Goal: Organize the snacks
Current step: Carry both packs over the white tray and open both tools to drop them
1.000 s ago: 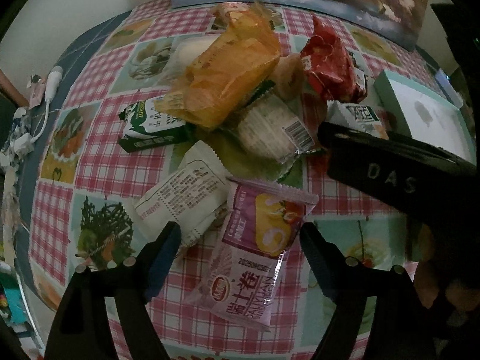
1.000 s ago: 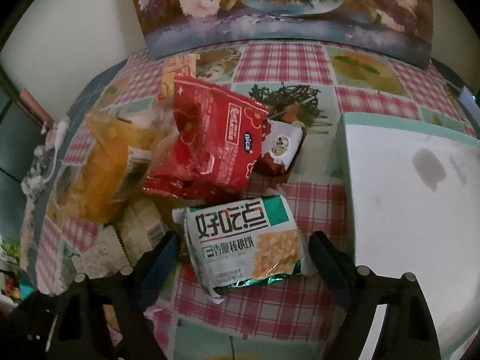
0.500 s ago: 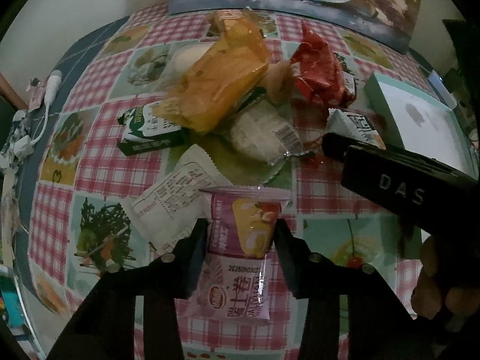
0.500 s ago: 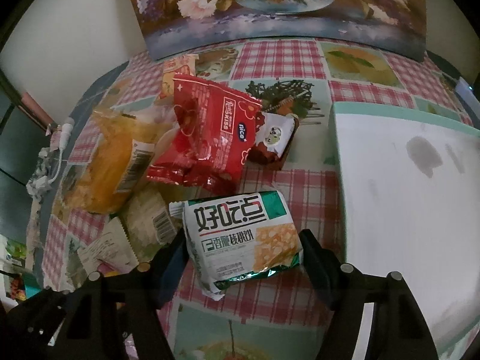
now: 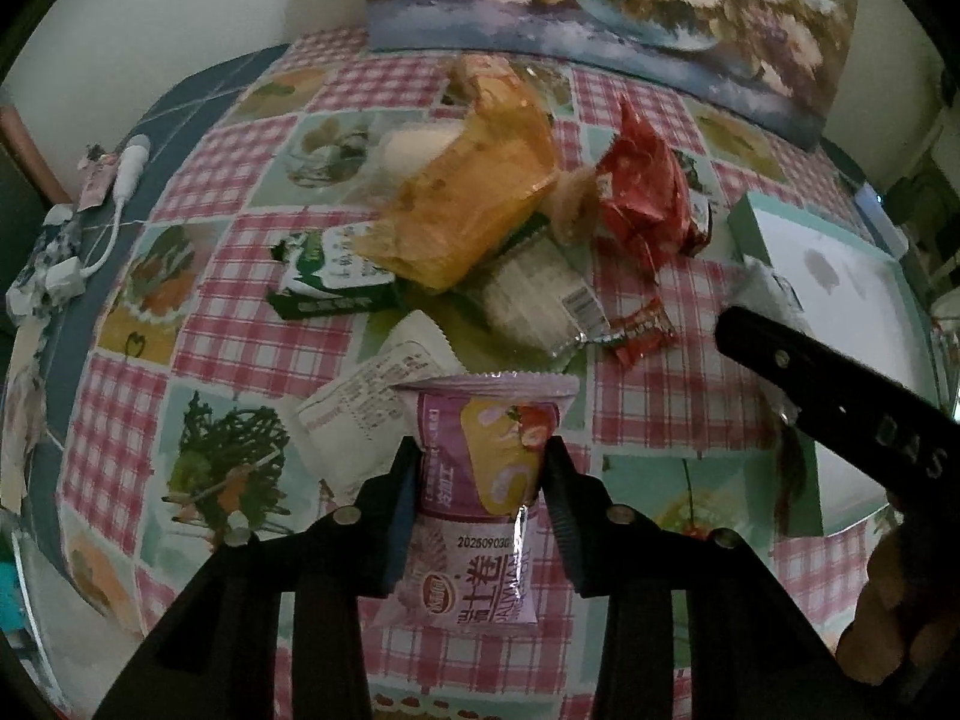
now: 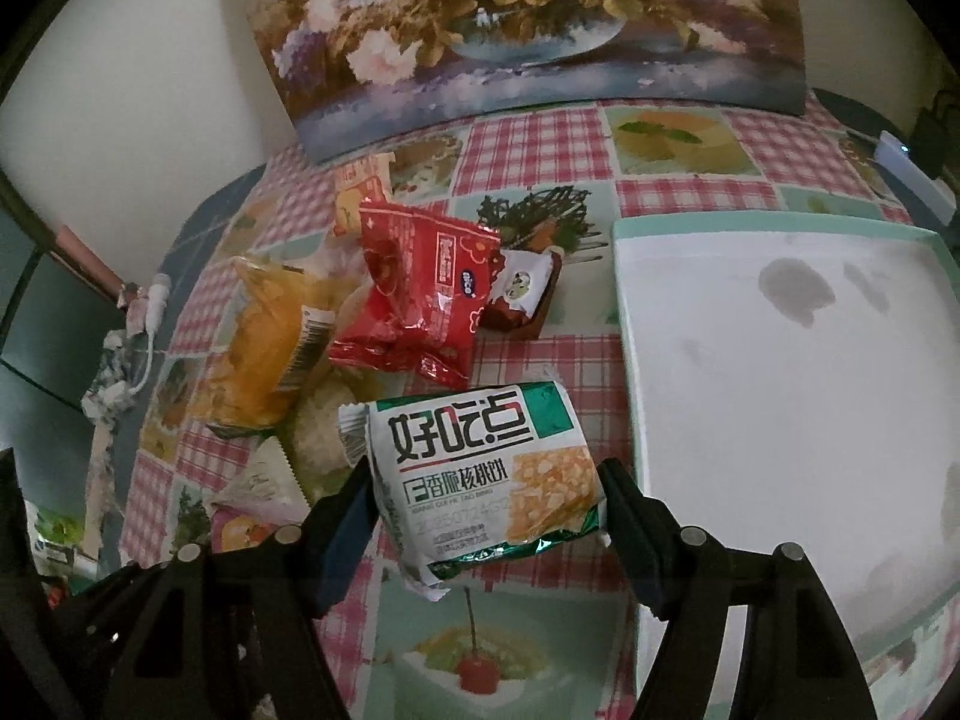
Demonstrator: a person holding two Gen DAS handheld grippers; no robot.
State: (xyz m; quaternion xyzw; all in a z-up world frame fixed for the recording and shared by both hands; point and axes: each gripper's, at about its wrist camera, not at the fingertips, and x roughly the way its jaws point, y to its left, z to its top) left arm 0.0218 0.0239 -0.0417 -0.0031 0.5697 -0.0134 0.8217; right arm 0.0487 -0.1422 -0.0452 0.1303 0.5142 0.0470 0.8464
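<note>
My left gripper [image 5: 480,468] is shut on a purple snack packet [image 5: 486,480] and holds it above the checked tablecloth. My right gripper [image 6: 486,492] is shut on a white and green biscuit packet [image 6: 480,474], lifted off the table beside the white tray [image 6: 780,396]. The tray also shows in the left wrist view [image 5: 840,276], with the right gripper's black body [image 5: 840,408] in front of it. A pile of snacks lies behind: an orange bag [image 5: 474,198], a red packet [image 6: 414,300], a clear-wrapped white cake [image 5: 534,294], a green and white packet [image 5: 330,282].
A flower painting [image 6: 528,24] leans on the wall at the table's back. A white cable with an adapter [image 5: 90,222] lies at the left edge. A small brown and white packet [image 6: 522,294] sits next to the red one. A white packet [image 5: 366,414] lies under the purple one.
My left gripper closed on the purple packet and lifted it. My right gripper closed on the green biscuit packet and raised it off the table.
</note>
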